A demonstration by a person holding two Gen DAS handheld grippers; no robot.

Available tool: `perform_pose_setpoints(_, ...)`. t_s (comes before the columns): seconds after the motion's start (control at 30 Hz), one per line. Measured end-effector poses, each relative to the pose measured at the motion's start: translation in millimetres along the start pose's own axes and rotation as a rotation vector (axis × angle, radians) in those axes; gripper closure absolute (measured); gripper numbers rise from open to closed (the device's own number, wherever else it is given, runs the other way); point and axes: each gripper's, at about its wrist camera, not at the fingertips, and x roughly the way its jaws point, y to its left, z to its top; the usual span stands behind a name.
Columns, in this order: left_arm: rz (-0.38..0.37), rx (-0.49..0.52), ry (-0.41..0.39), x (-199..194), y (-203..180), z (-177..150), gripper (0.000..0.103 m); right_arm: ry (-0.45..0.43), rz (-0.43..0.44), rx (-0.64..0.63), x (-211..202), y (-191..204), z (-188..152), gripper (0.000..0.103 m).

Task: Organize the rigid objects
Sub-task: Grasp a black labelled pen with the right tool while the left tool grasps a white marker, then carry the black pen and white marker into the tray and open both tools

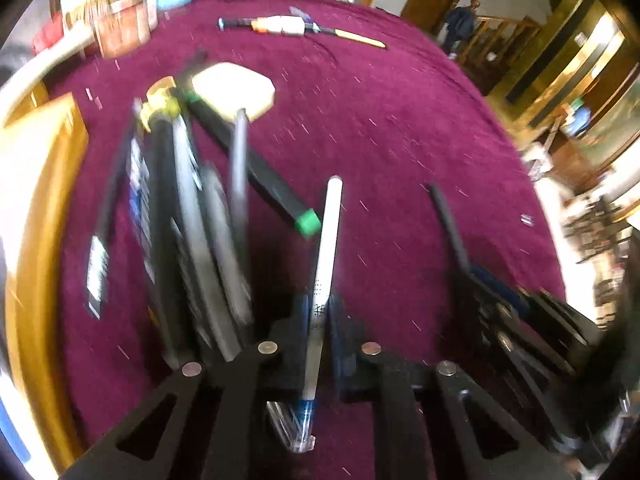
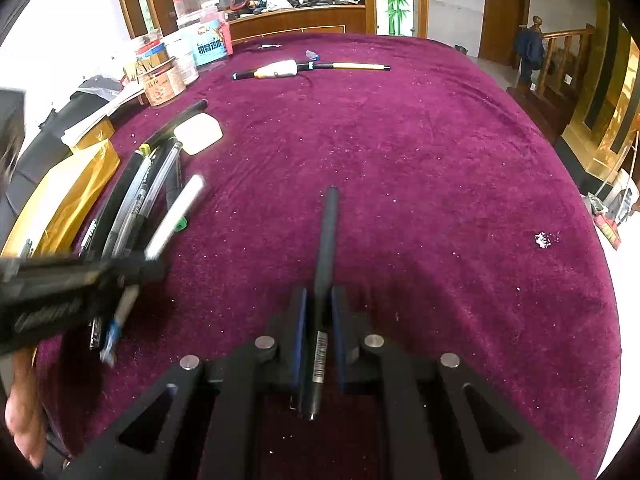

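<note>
My left gripper (image 1: 320, 320) is shut on a white pen (image 1: 329, 248) with a clear blue tip, held above the maroon tablecloth (image 1: 400, 140). The right wrist view shows that gripper (image 2: 132, 276) blurred at the left with the white pen (image 2: 176, 216) slanting up from it. My right gripper (image 2: 319, 312) is shut on a dark grey pen (image 2: 326, 236) bearing a barcode sticker. From the left wrist, the right gripper (image 1: 476, 280) shows at the right with its dark pen (image 1: 448, 224). A row of several pens (image 2: 136, 200) (image 1: 192, 220) lies at the left beside a white block (image 2: 199, 133) (image 1: 234, 90).
A gold box (image 2: 68, 196) (image 1: 36, 200) lies along the table's left edge. Jars and tins (image 2: 200, 40) stand at the back left. More pens and a white tube (image 2: 312, 67) lie at the far middle. White crumbs (image 2: 542, 240) sit at the right. A hand (image 2: 24, 420) shows bottom left.
</note>
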Motion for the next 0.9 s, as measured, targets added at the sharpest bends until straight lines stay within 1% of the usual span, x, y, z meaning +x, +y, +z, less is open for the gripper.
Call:
perform_pose_setpoints(0.07,-0.004,-0.001,-0.024,-2.0,-0.5,-5.2,0.094,0.000,-0.006,-0.005,0.6,0.7,0.3,0.091)
perform_pose_setpoints(0.17,-0.012,-0.024,-0.032,-2.5,-0.1,-6.6,0.094,-0.002,-0.027,-0.024,1.2,4.2,0.2,0.091)
perform_pose_setpoints(0.27,-0.029,-0.060,-0.045,-0.3,3.6,-6.0,0.094,-0.001,-0.014,-0.013,0.8,3.2,-0.2,0.091)
perform_pose_setpoints(0.33,-0.008,-0.051,-0.051,0.1,0.7,-6.7,0.094,0.000,-0.016,-0.012,0.9,4.2,0.0,0.091)
perform_pose_setpoints(0.4,0.013,-0.060,-0.044,0.0,-2.1,-5.9,0.097,0.000,-0.030,-0.025,1.6,7.0,0.4,0.091)
perform_pose_setpoints(0.47,-0.022,-0.082,-0.044,-6.0,-0.3,-6.4,0.097,-0.001,-0.029,-0.027,2.2,6.9,1.0,0.092)
perform_pose_setpoints(0.5,-0.070,-0.101,-0.074,-18.8,1.5,-11.1,0.097,-0.001,-0.015,-0.013,1.7,4.0,1.1,0.092)
perform_pose_setpoints(0.57,-0.129,-0.123,-0.115,-39.6,6.9,-18.0,0.097,-0.011,0.065,0.030,-3.2,-5.3,0.3,0.092)
perform_pose_setpoints(0.6,-0.169,-0.149,-0.144,-58.1,14.7,-23.6,0.097,-0.020,0.081,0.040,-6.1,-7.2,-0.3,0.092)
perform_pose_setpoints(0.67,-0.208,-0.189,-0.189,-89.2,31.6,-32.3,0.097,-0.034,0.097,0.049,-15.1,-4.6,-1.6,0.092)
perform_pose_setpoints(0.7,-0.218,-0.201,-0.207,-100.3,37.6,-34.6,0.097,-0.049,0.122,0.038,-23.6,3.7,-0.8,0.092)
perform_pose_setpoints(0.73,-0.228,-0.236,-0.250,-122.5,52.3,-40.9,0.097,-0.063,0.143,0.027,-30.4,11.2,0.3,0.092)
perform_pose_setpoints(0.77,-0.227,-0.256,-0.271,-134.0,60.9,-43.2,0.097,-0.078,0.172,0.013,-37.8,21.4,2.2,0.092)
perform_pose_setpoints(0.8,-0.225,-0.297,-0.304,-152.0,75.9,-48.5,0.097,-0.089,0.206,-0.001,-44.3,32.2,4.4,0.092)
perform_pose_setpoints(0.87,-0.218,-0.355,-0.343,-173.0,97.2,-56.1,0.097,-0.107,0.317,-0.037,-58.9,62.7,9.3,0.092)
perform_pose_setpoints(0.9,-0.210,-0.400,-0.372,-187.3,116.1,-62.6,0.097,-0.108,0.367,-0.052,-63.5,76.2,11.7,0.092)
